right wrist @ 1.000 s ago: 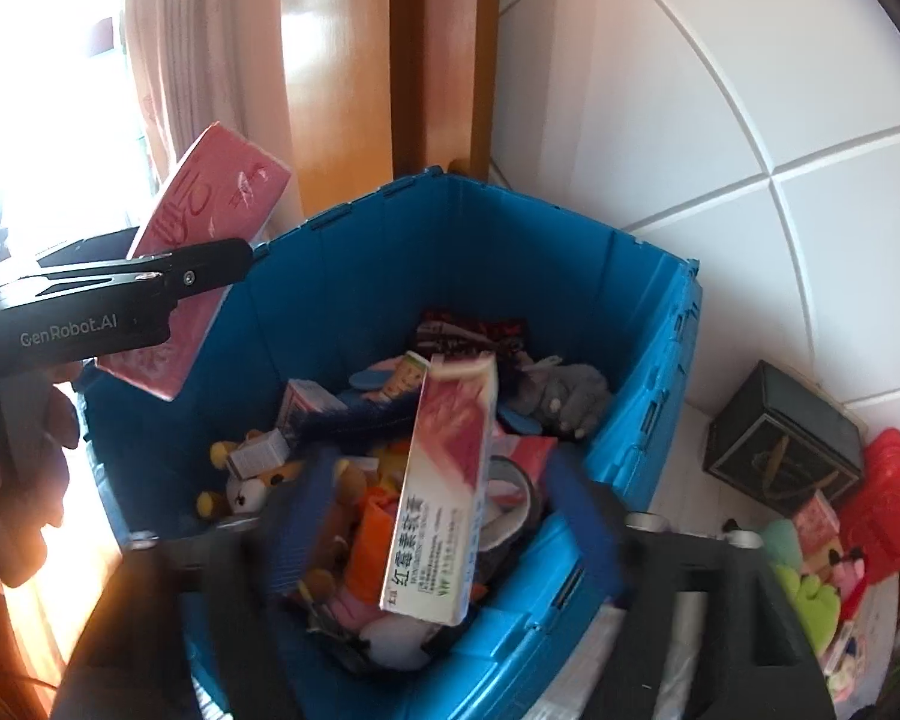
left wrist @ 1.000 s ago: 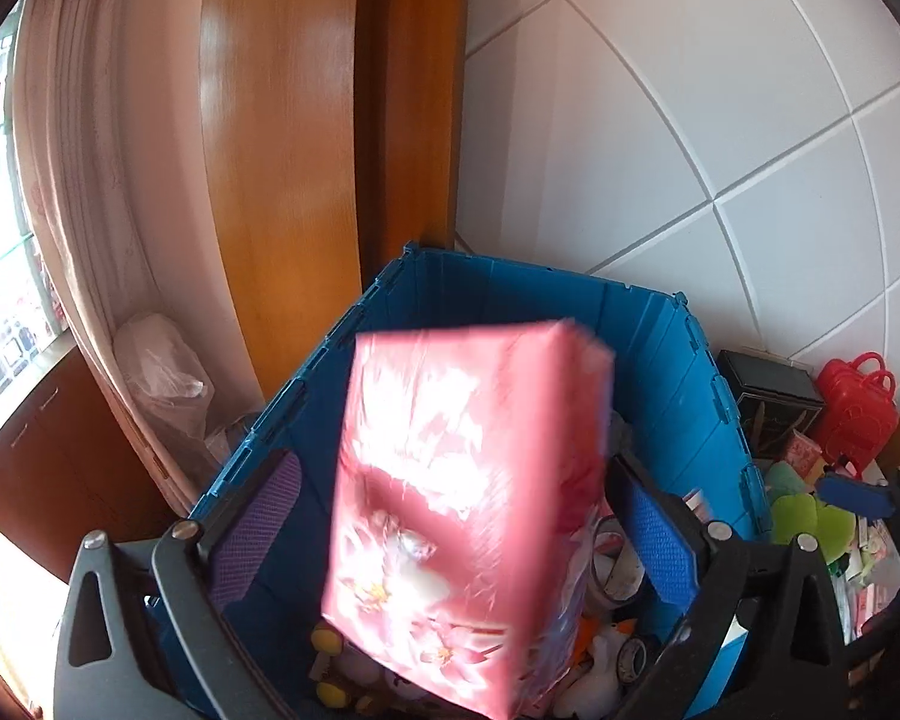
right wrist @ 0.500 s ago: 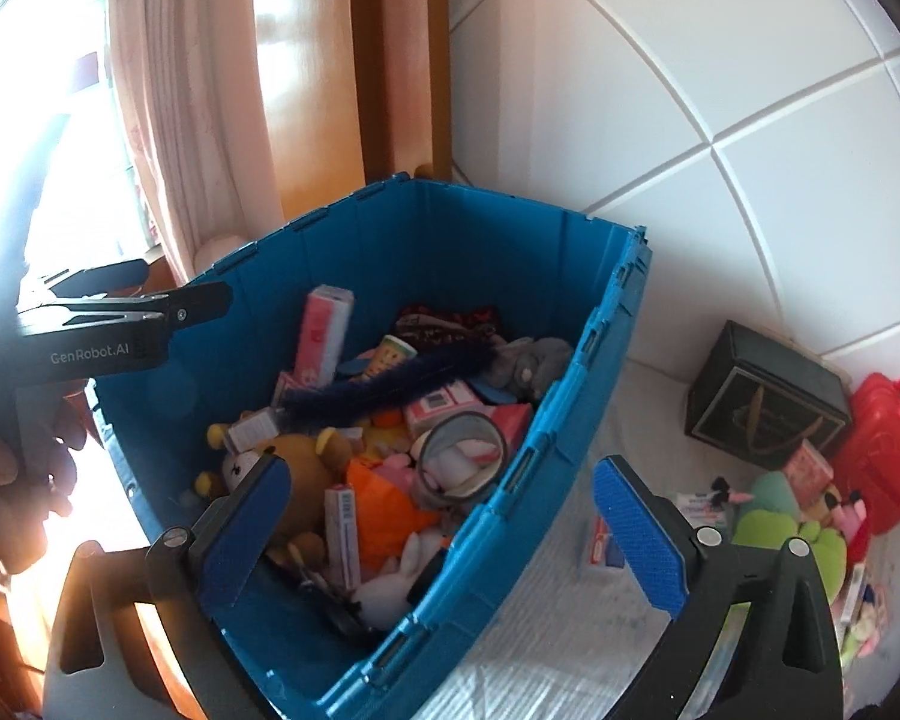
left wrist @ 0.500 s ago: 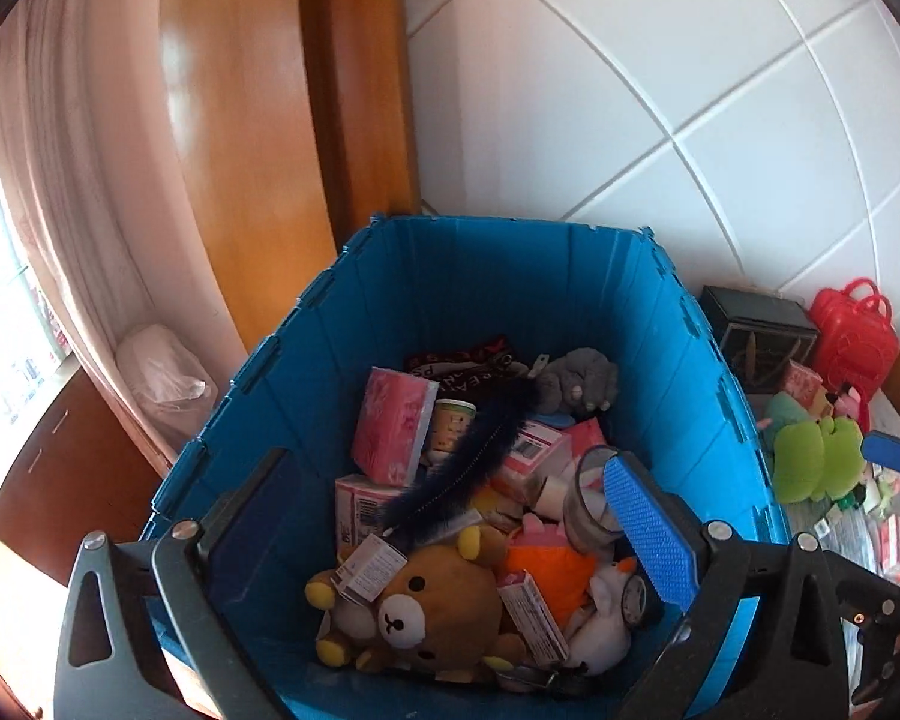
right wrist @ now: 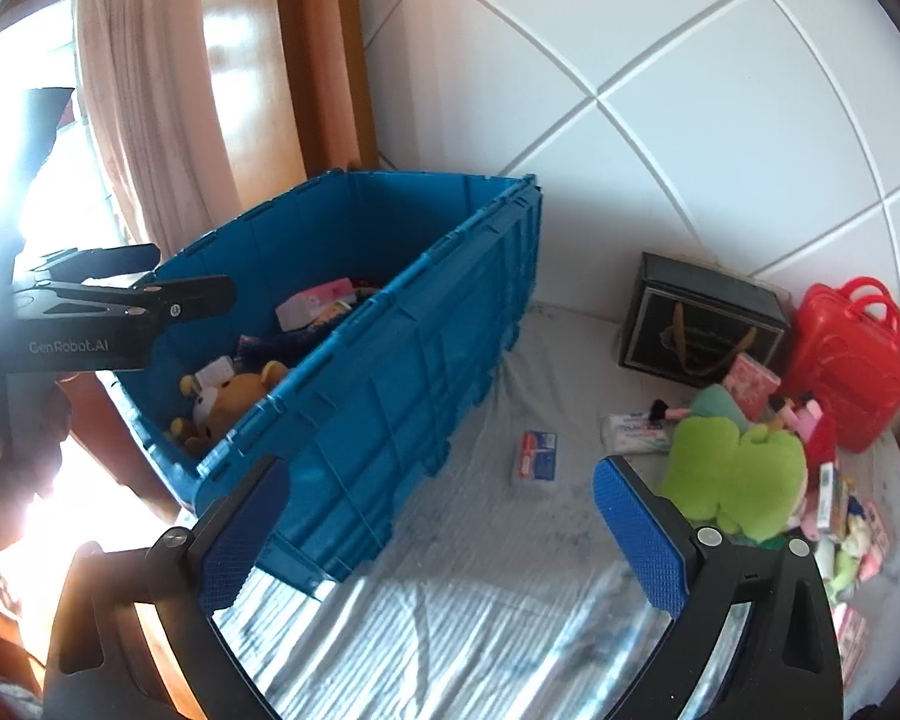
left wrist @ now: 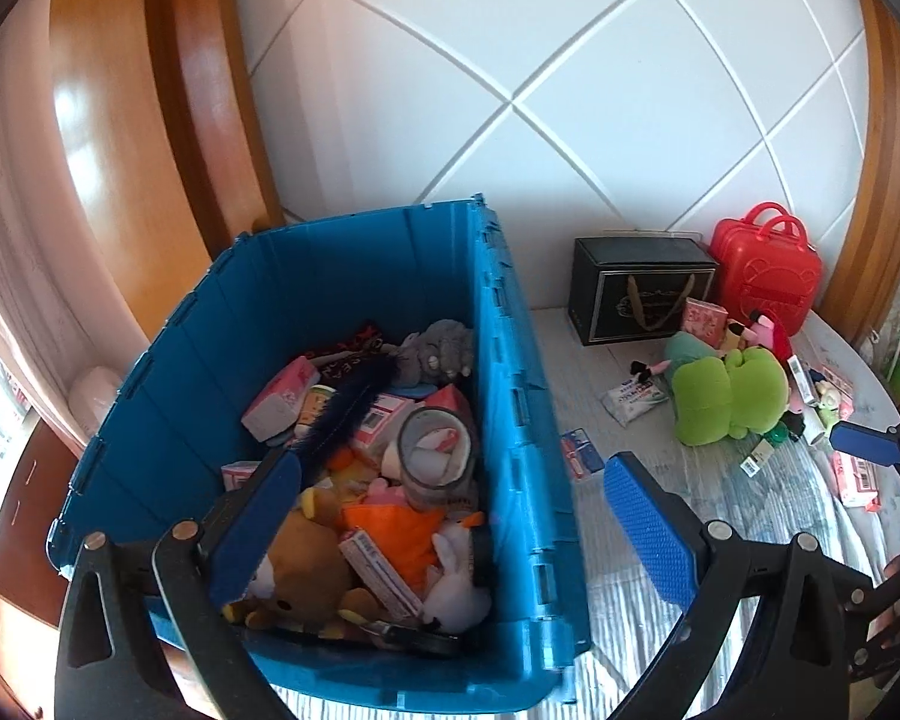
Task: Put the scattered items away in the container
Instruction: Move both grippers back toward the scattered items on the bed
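"GenRobot.AI" in pale letters along the black body of the left claw (right wrist: 123, 294), seen from the right wrist. Partial white capitals, roughly "SEA", on a dark cloth (left wrist: 345, 354) inside the blue crate (left wrist: 513, 420). Barcodes and print on small boxes, too small to read.

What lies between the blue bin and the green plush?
A small red-and-blue packet lies flat on the cloth between the bin and the green plush; right wrist view shows it.
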A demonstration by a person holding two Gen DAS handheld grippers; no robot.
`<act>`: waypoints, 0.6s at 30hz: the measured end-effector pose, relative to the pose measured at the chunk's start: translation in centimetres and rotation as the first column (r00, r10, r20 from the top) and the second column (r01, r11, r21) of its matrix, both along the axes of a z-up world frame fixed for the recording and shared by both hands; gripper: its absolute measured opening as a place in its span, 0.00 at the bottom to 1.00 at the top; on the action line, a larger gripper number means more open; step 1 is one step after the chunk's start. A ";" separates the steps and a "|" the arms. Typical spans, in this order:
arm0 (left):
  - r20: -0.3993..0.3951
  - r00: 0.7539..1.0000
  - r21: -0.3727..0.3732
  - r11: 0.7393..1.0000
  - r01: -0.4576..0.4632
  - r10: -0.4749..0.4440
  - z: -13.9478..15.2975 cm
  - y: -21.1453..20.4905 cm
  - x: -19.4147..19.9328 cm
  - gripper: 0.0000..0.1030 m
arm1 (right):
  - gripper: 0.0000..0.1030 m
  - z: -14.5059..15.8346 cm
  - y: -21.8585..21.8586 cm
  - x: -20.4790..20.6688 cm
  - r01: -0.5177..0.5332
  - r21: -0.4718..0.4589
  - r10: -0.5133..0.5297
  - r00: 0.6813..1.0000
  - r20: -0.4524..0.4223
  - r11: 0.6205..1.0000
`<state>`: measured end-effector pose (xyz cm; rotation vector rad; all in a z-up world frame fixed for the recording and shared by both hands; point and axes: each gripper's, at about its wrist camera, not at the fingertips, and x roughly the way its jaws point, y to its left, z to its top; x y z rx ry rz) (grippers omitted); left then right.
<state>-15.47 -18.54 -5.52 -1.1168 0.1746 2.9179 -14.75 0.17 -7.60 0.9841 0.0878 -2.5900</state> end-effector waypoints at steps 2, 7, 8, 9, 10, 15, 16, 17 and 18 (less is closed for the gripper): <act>0.005 1.000 -0.007 1.000 0.026 -0.026 -0.3 2.4 0.0 1.00 | 0.99 -0.4 2.5 0.7 0.026 -0.006 -0.026 1.000 0.004 1.000; 0.019 0.995 -0.003 0.995 0.099 -0.099 -1.1 9.7 -0.6 1.00 | 0.99 -1.3 9.6 1.5 0.103 -0.005 -0.103 0.994 0.022 0.995; 0.020 0.993 -0.003 0.994 0.112 -0.112 -1.3 11.2 -0.7 1.00 | 0.99 -1.4 11.1 1.6 0.120 -0.004 -0.120 0.993 0.022 0.993; 0.024 0.991 -0.004 0.992 0.129 -0.129 -1.7 12.9 -0.9 1.00 | 0.99 -1.6 12.7 1.9 0.139 -0.004 -0.138 0.990 0.023 0.990; 0.032 0.989 -0.010 0.990 0.142 -0.142 -2.0 14.5 -1.2 1.00 | 0.99 -1.8 14.5 2.0 0.159 -0.005 -0.158 0.987 0.027 0.987; 0.083 0.975 -0.035 0.977 0.212 -0.208 -5.3 22.4 -2.4 1.00 | 0.99 -4.4 23.2 3.0 0.262 0.026 -0.263 0.964 0.044 0.965; 0.096 0.969 -0.035 0.972 0.231 -0.227 -6.2 24.1 -2.6 1.00 | 0.99 -5.2 25.0 3.3 0.286 0.036 -0.288 0.956 0.055 0.957; 0.105 0.964 -0.035 0.968 0.247 -0.242 -7.1 25.5 -2.8 1.00 | 0.99 -6.1 26.9 3.5 0.310 0.043 -0.313 0.947 0.068 0.950; 0.115 0.960 -0.043 0.964 0.261 -0.255 -8.1 26.9 -2.9 1.00 | 0.99 -6.9 28.6 3.8 0.333 0.047 -0.336 0.938 0.081 0.942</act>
